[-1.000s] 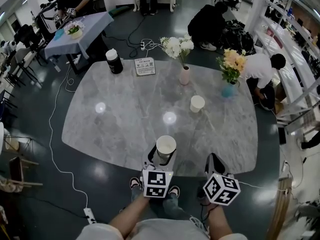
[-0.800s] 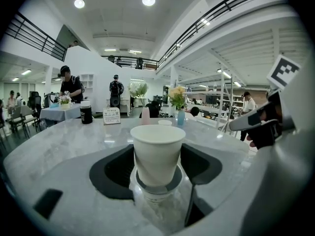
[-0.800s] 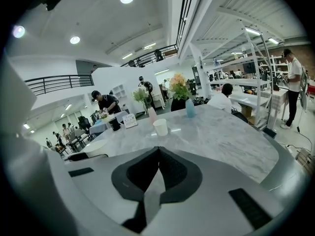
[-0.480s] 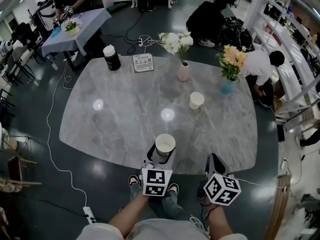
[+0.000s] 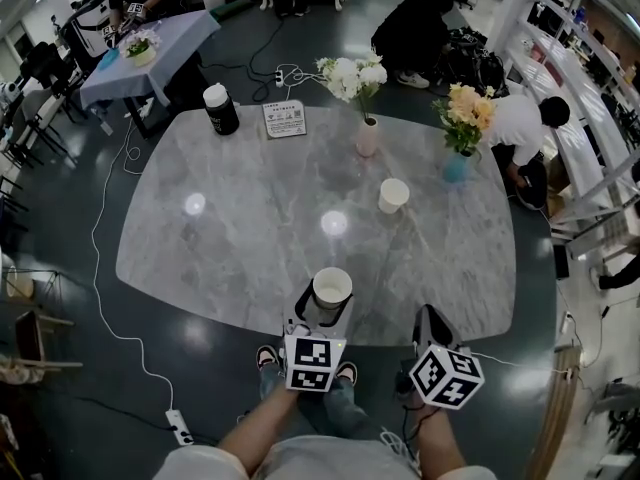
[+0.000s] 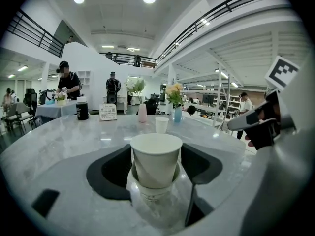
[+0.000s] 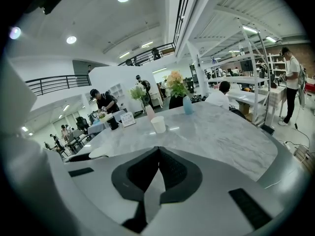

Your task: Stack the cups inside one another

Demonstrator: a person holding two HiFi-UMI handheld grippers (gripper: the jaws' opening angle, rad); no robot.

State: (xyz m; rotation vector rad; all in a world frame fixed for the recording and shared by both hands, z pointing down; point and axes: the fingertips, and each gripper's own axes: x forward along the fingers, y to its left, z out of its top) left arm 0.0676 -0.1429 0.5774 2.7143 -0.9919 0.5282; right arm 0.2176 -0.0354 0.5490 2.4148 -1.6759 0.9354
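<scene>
A white paper cup stands upright between the jaws of my left gripper at the near edge of the marble table. In the left gripper view the dark pads press on both sides of this cup, so the left gripper is shut on it. A second white paper cup stands alone farther out on the table, right of centre, and shows small in both gripper views. My right gripper hangs at the table's near edge, shut with nothing between its jaws.
At the far side stand a pink vase with white flowers, a blue vase with yellow flowers, a black canister with a white lid and a sign card. People work beyond the table.
</scene>
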